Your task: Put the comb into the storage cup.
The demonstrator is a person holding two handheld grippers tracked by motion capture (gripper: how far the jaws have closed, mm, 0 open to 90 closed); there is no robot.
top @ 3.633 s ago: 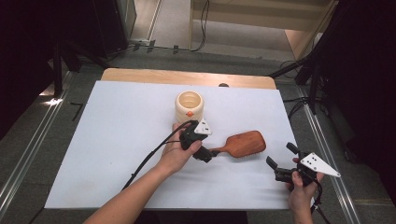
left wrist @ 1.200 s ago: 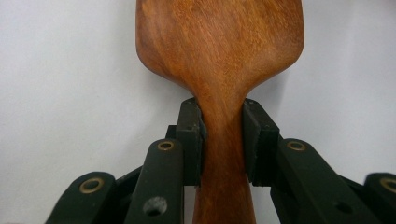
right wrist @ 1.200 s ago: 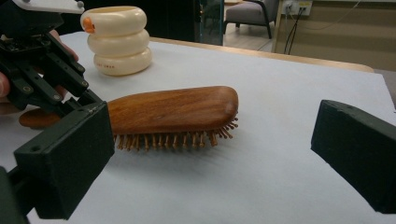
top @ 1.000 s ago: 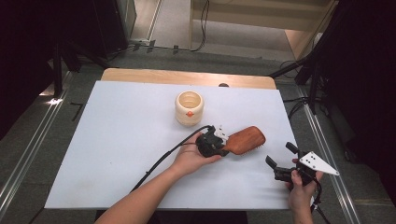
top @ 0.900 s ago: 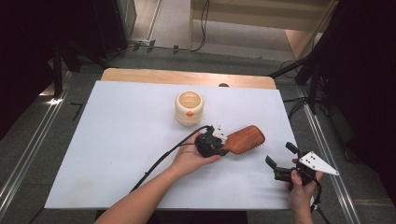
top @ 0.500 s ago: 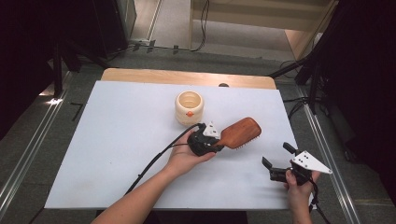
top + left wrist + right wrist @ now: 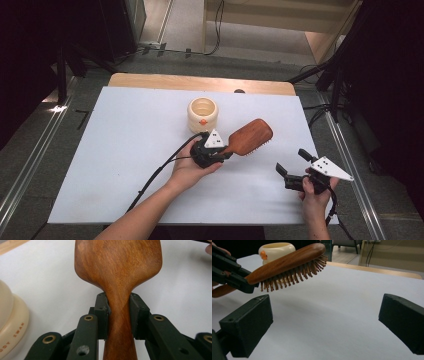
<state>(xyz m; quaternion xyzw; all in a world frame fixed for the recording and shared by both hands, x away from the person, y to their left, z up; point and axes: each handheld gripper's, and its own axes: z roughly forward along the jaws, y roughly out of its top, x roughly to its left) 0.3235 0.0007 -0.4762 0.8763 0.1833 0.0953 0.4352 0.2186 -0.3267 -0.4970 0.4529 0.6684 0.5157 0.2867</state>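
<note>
A brown wooden hairbrush [image 7: 248, 136] hangs above the white table [image 7: 125, 150], bristles down, its head tilted up toward the far right. My left gripper [image 7: 224, 151] is shut on the hairbrush [image 7: 117, 270] at the neck of its handle, one pad on each side. From the right gripper view the hairbrush [image 7: 287, 261] shows its wooden bristles in the air with the left gripper [image 7: 249, 286] on its handle. My right gripper [image 7: 293, 161] hovers near the table's right front, open, nothing between its pads [image 7: 247, 325].
A cream round holder [image 7: 203, 113] with a small orange duck mark stands at the table's far middle, just behind the brush; it also shows as the holder [image 7: 11, 320] and the holder [image 7: 276, 250]. A wooden strip [image 7: 200, 82] borders the far edge. Black cables trail from both grippers.
The left gripper shut on the hairbrush's handle and lifted it off the table, head tilting up. The right gripper shifted slightly left and stayed open.
</note>
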